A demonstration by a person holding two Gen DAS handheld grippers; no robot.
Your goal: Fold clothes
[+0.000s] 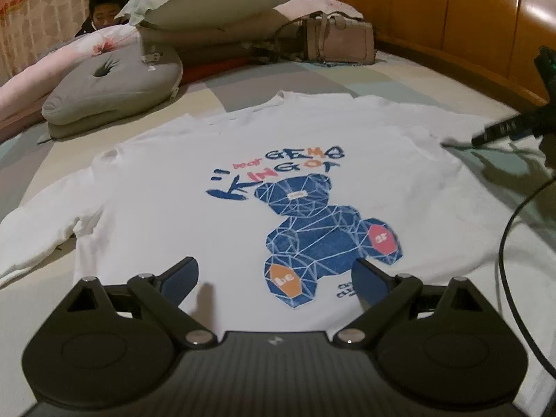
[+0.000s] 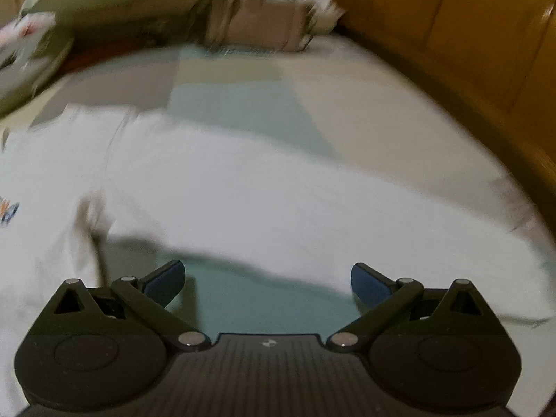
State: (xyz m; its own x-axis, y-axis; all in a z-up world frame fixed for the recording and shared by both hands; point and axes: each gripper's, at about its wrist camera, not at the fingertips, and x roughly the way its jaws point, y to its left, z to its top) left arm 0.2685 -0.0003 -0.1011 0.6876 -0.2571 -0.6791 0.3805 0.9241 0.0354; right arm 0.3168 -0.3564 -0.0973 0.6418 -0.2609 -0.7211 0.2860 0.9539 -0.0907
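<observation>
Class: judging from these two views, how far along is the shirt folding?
Done: the white bear-print shirt lies flat, print up, on the bed. In hand: nothing; the left claw and right claw are both open, the right over a sleeve. Left: every fold.

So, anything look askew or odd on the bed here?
Mostly tidy: the white shirt lies flat, print up. Its left sleeve is bunched, and a black cable trails over its right side. The right wrist view is motion-blurred.
</observation>
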